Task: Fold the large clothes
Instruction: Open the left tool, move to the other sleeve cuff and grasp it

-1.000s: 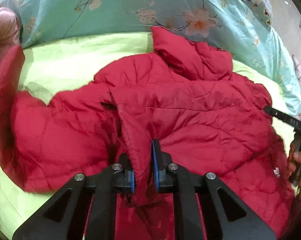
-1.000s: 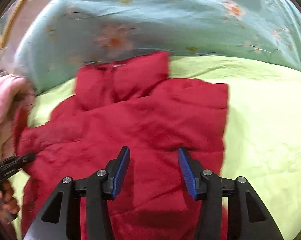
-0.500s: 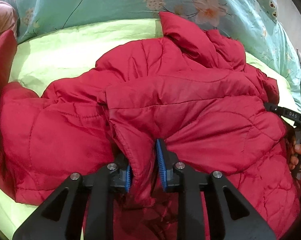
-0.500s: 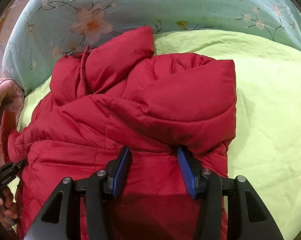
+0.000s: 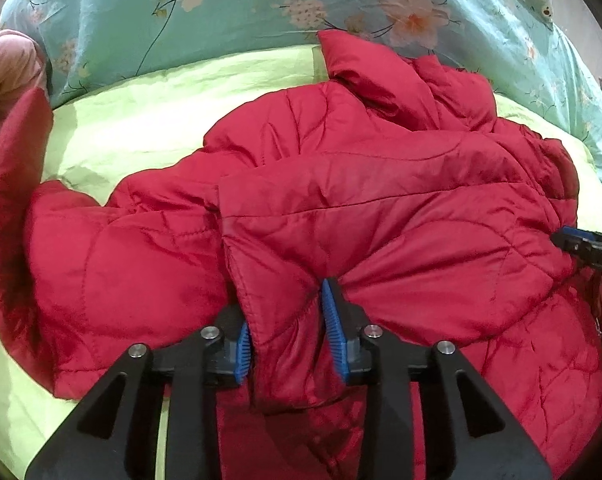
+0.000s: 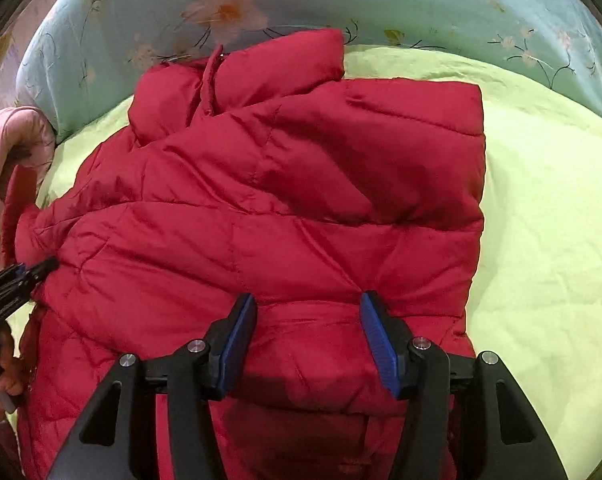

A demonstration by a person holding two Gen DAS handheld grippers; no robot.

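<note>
Two tools work one red padded jacket [image 5: 381, 216] that lies spread on the green sheet [image 5: 149, 128] of a bed, its collar end toward the floral quilt [image 5: 229, 4] at the far side and its hem toward the person — so its long axis runs away from both tools. The left tool [image 5: 289, 332] has just been opening; its jaws now stand partly apart with a folded sleeve end between them, the blue pads at the cloth's sides, though whether they press on it I cannot tell. The right tool [image 6: 307, 344] has opened a little too; its jaws stand about half apart over the folded right edge, with cloth bulging between the pads, seemingly loose. Both folded-in sides lie directly ahead of their own tools — I judge the next fold runs hem toward collar.
</note>
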